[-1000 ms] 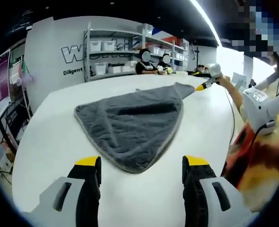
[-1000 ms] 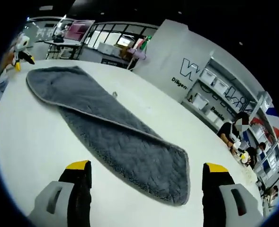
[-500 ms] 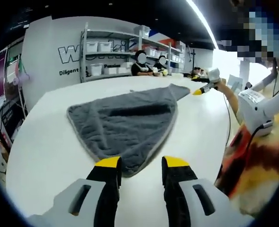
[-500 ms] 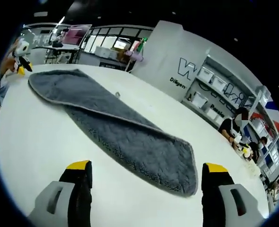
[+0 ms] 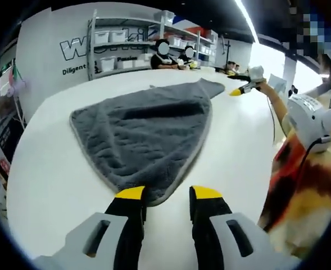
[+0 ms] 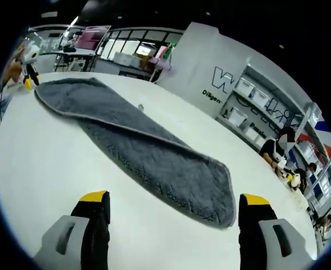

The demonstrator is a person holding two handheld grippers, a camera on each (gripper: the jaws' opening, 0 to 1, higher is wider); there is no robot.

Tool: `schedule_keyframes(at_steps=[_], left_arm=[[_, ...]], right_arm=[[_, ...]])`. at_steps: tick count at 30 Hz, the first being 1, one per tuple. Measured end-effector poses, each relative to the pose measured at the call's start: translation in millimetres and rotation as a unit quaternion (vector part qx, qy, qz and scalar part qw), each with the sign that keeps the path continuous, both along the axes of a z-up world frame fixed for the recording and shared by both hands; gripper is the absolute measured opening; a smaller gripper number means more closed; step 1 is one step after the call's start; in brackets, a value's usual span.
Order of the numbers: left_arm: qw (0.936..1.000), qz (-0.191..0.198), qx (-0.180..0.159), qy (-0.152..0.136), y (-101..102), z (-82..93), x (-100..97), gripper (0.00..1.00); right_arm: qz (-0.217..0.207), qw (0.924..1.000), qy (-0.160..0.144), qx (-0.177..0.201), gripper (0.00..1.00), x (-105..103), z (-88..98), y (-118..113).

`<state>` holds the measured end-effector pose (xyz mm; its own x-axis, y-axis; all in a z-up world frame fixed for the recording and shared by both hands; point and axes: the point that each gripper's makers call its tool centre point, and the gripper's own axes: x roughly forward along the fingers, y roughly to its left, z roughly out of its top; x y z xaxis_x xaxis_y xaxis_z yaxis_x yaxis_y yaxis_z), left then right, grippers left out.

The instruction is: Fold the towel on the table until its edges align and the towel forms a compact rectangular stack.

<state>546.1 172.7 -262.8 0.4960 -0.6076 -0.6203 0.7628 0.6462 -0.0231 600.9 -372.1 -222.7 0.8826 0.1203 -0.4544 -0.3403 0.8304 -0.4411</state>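
Left gripper view: left claw, narrowed at the towel corner, should pinch both layers. Right claw is spread wide.

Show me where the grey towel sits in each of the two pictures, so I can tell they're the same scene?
Left gripper view: the grey towel lies mid-picture on the white table, its near corner reaching the yellow-tipped tongs.
Right gripper view: the towel runs diagonally from upper left to lower right.
Shared landmark: the grey wall with white lettering beside the storage shelves.
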Motion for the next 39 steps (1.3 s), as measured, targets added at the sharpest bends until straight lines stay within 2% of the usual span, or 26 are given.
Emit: schedule_keyframes(at_steps=[5, 8, 12, 16, 23, 26, 32, 39], left_arm=[[0.9999, -0.005, 0.015, -0.005, 0, -0.8, 3.6, 0.23], [0.9993, -0.012, 0.030, -0.018, 3, -1.1, 6.4, 0.18], [0.9991, -0.019, 0.030, -0.024, 3, -0.8, 6.1, 0.15], [0.9985, -0.022, 0.036, -0.034, 3, -0.3, 8.4, 0.08], [0.9977, -0.033, 0.051, -0.031, 3, 6.4, 9.2, 0.05], [0.9980, -0.033, 0.044, -0.032, 3, 17.3, 9.9, 0.05], [0.9965, -0.024, 0.034, -0.073, 8, 53.0, 22.0, 0.05], [0.9930, 0.012, 0.015, -0.116, 17, 89.4, 53.8, 0.05]], right_arm=[[0.002, 1.0000, 0.001, -0.002, 0.97, 0, 0.2, -1], [0.005, 1.0000, 0.000, -0.004, 0.97, 0, 0.7, 0], [0.005, 1.0000, 0.000, -0.005, 0.97, 0, -0.3, -1], [0.002, 1.0000, 0.001, -0.005, 0.97, -2, -1.7, -2], [-0.003, 1.0000, -0.004, -0.006, 0.96, -7, 1.6, -7], [-0.005, 1.0000, -0.006, -0.004, 0.96, -9, 2.2, -8], [-0.010, 0.9999, -0.005, -0.007, 0.96, -13, -0.1, -11], [-0.015, 0.9998, -0.007, -0.007, 0.96, -16, 0.7, -13]])
